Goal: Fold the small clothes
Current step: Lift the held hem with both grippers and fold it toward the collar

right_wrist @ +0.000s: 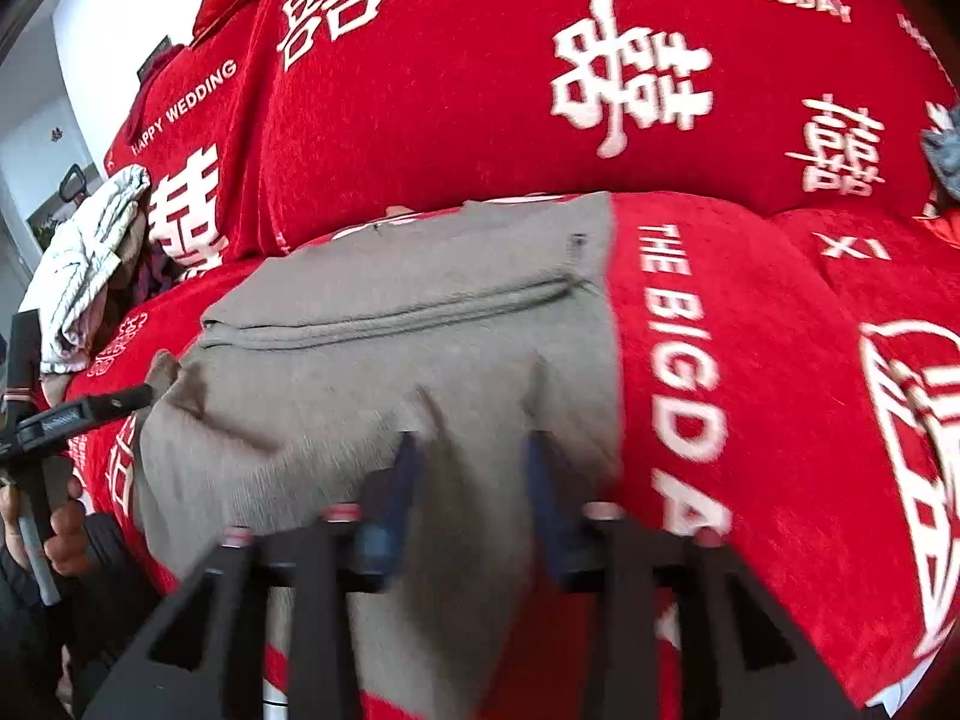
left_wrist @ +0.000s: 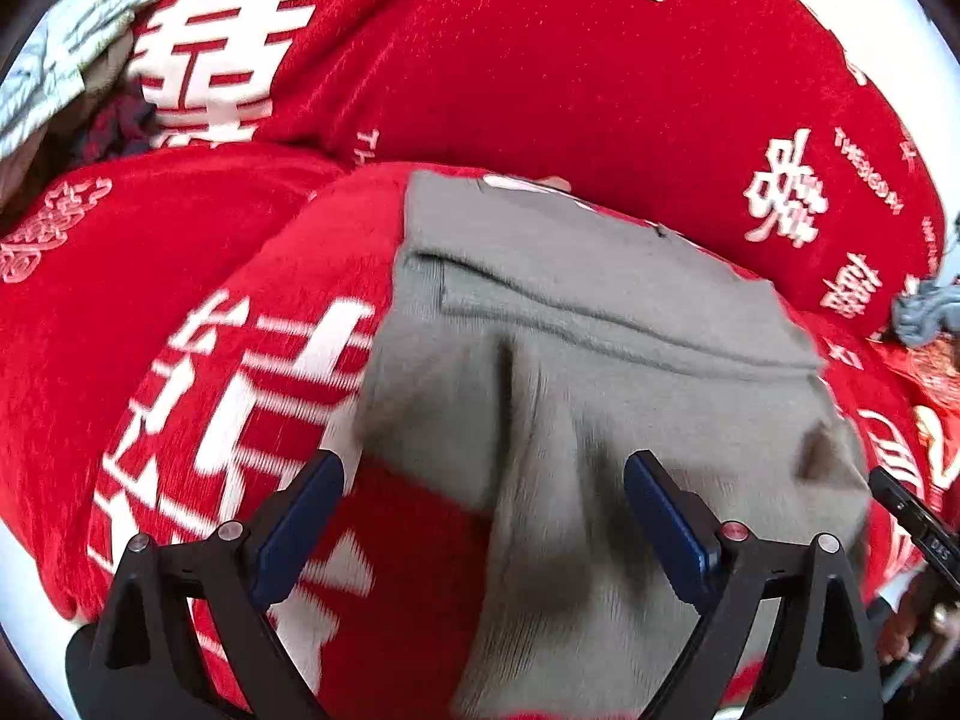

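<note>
A grey knit garment (left_wrist: 600, 330) lies folded on a red blanket with white lettering (left_wrist: 198, 276); a seam runs across its far half. My left gripper (left_wrist: 486, 459) hovers over its near left edge, blue pads spread wide, with nothing pinched. In the right wrist view the same garment (right_wrist: 390, 372) fills the middle. My right gripper (right_wrist: 473, 439) is over its near right part, jaws partly apart, the cloth lying under the gap and not pressed. The left gripper's finger (right_wrist: 102, 405) shows beside the garment's raised left corner.
A pale crumpled garment (right_wrist: 90, 252) tops a pile of clothes at the far left, also seen in the left wrist view (left_wrist: 72, 48). A blue-grey cloth (left_wrist: 924, 312) lies at the right. A red cushion back (right_wrist: 480, 90) rises behind. A hand (right_wrist: 60, 528) grips a handle at the lower left.
</note>
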The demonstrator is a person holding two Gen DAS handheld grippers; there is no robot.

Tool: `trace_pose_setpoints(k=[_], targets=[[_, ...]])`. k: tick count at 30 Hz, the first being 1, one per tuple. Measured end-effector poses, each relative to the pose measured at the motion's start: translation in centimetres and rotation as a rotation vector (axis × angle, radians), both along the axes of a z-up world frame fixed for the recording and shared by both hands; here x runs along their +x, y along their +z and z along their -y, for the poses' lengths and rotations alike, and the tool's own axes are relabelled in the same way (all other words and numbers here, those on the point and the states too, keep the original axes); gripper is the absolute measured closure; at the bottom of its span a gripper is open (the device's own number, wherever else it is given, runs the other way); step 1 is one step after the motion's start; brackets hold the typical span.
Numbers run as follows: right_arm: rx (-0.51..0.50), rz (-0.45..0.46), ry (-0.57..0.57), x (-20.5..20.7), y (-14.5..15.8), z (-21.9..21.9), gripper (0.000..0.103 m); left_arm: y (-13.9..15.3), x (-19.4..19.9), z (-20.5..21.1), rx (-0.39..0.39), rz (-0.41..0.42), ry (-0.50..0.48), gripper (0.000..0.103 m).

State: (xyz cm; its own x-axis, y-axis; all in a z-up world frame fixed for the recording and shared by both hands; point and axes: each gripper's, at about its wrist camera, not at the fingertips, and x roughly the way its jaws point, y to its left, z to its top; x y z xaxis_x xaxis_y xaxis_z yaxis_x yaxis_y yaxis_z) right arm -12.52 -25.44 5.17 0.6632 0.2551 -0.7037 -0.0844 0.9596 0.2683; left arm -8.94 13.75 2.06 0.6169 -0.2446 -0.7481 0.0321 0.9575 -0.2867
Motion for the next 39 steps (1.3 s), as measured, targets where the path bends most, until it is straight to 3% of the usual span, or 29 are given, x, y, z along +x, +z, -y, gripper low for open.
trace_pose_setpoints(k=[1, 7, 10, 11, 12, 14, 15, 16, 20, 29, 34, 39], targets=[[0.009, 0.007, -0.019, -1.0, 0.0, 0.8, 0.039, -0.3, -0.7, -0.4, -0.021, -0.007, -0.01, 0.008], [0.1, -0.054, 0.041, -2.9, -1.6, 1.7, 0.039, -2.7, -2.3, 0.7, -0.059, -0.079, -0.084, 0.008], [0.132, -0.099, 0.085, -2.4, -3.2, 0.5, 0.039, -3.0, -2.4, 2.5, -0.061, -0.066, -0.116, 0.01], [0.134, -0.073, 0.09, -2.5, -3.3, 0.1, 0.042, -2.9, -2.4, 3.4, -0.044, -0.056, -0.133, 0.016], [0.123, -0.054, 0.108, -2.5, -3.3, -0.6, 0.058, -2.8, -2.4, 4.0, -0.027, -0.05, -0.147, 0.036], [0.123, -0.074, 0.167, -2.2, -3.5, -1.7, 0.087, -2.5, -2.2, 5.0, -0.019, -0.047, -0.181, 0.057], [0.121, -0.081, 0.185, -2.1, -3.6, -2.1, 0.09, -2.4, -2.2, 5.2, -0.038, -0.054, -0.203, 0.079], [0.106, -0.078, 0.198, -2.1, -3.6, -2.6, 0.093, -2.3, -2.1, 5.4, -0.06, -0.064, -0.221, 0.085], [0.125, -0.042, 0.204, -2.9, -2.5, -2.5, 0.096, -0.8, -3.6, 5.2, -0.057, 0.001, -0.208, 0.088], [0.274, 0.138, 0.193, -6.2, 4.0, -1.0, 0.096, 5.0, -8.6, 2.2, -0.194, 0.225, -0.157, 0.089], [0.281, 0.221, 0.158, -5.5, 7.1, -1.1, 0.096, 7.2, -7.3, 2.0, -0.182, 0.271, -0.121, 0.089], [0.295, 0.211, 0.067, -2.5, 7.2, -0.2, 0.096, 7.8, -3.5, 1.9, -0.178, 0.253, -0.057, 0.089]])
